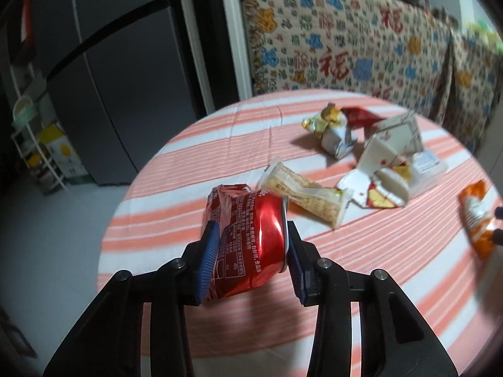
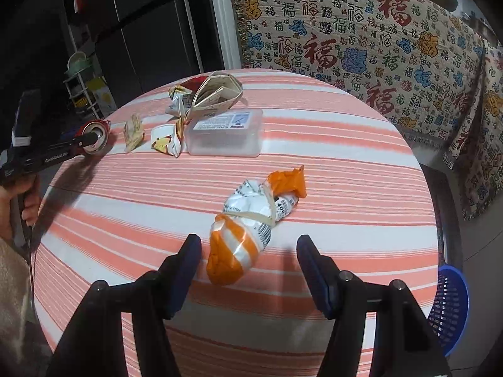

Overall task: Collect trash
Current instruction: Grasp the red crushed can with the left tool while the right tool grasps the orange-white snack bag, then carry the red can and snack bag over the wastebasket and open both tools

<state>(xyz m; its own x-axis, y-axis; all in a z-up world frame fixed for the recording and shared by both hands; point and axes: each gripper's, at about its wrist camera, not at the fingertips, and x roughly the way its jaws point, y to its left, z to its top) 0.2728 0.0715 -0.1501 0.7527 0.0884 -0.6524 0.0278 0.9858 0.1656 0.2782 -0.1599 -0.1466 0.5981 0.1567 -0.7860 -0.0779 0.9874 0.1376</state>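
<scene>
My left gripper (image 1: 251, 238) is shut on a crushed red can (image 1: 248, 242) and holds it above the left edge of the round striped table (image 1: 361, 282). The can also shows in the right wrist view (image 2: 94, 136), held at the far left. My right gripper (image 2: 248, 251) is open, its fingers on either side of an orange-and-white snack bag (image 2: 251, 229) lying on the table (image 2: 345, 172). The same bag sits at the right edge of the left wrist view (image 1: 478, 220).
More trash lies on the table: a beige wrapper (image 1: 308, 198), crumpled foil packets (image 1: 333, 128), a torn white carton (image 1: 386, 163) and a clear plastic box (image 2: 226, 132). A blue basket (image 2: 449, 308) stands on the floor at the right. A patterned sofa (image 2: 377, 47) is behind.
</scene>
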